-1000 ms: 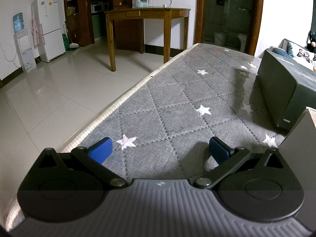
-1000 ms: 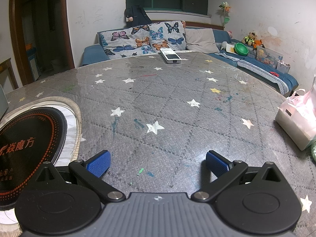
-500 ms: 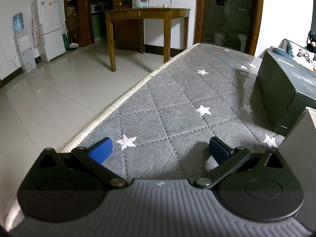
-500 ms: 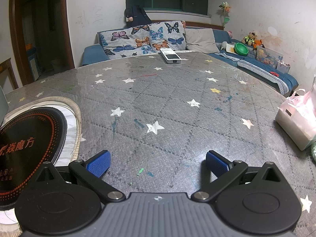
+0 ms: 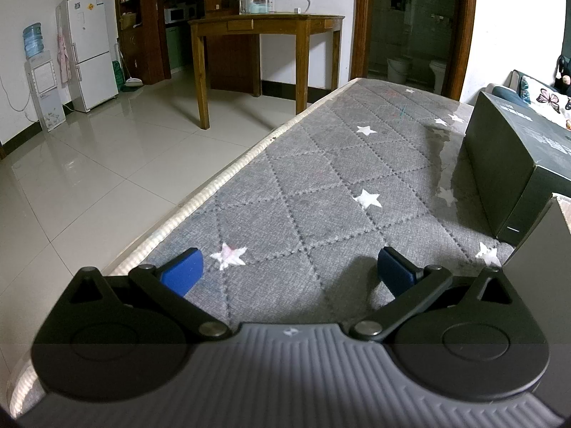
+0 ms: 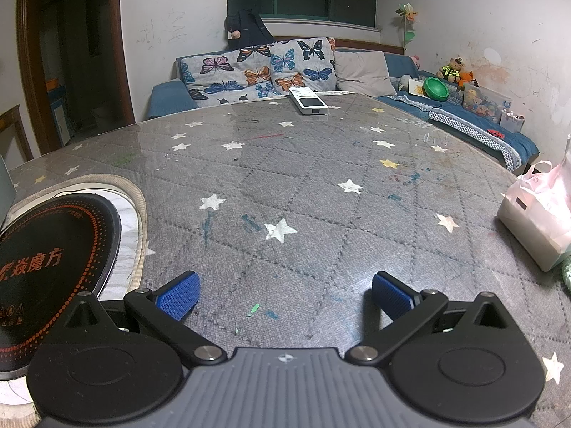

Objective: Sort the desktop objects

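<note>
Both the left gripper (image 5: 287,271) and right gripper (image 6: 283,294) hover spread and empty over the star-quilted table (image 6: 321,185), where the white remote (image 6: 307,101) at the far edge, well beyond the black induction cooktop (image 6: 50,249) lettered 焱魔方, looks light, rigid, slick, best pinched across its narrow sides.

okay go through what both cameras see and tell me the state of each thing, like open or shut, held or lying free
Left gripper: open, holding nothing.
Right gripper: open, holding nothing.
Dark box: closed, standing on the table.
Remote: lying flat at the table's far edge, untouched.
Pink bag: sitting on the table at right, untouched.
Black disc: lying flat at left.
</note>
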